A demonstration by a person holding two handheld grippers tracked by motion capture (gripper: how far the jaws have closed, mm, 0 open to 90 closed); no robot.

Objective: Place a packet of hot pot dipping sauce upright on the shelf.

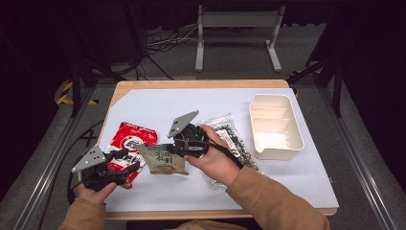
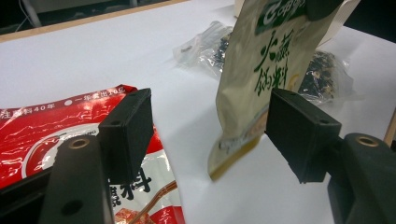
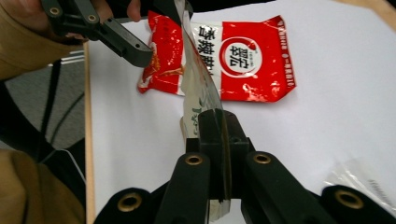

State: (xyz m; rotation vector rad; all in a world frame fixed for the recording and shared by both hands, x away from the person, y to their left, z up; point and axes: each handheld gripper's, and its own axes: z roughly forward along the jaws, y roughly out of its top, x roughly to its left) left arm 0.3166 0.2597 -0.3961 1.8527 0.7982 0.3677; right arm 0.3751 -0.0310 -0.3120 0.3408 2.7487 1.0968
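Here, right hand-held gripper [image 3: 219, 135] clamped on beige pouch [image 1: 163, 160], left hand-held gripper [image 2: 210, 135] open beside it.

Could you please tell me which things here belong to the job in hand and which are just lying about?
In use:
- beige packet, clamped in right tool
- left tool, open near it

Lying about:
- red packet
- clear bag
- white tray

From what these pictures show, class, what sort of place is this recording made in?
Most likely a lab or studio set up for recording, not a home or shop: a white-covered table ringed by black curtains, loose cables on the floor beyond it, and dark stand legs beside the table.
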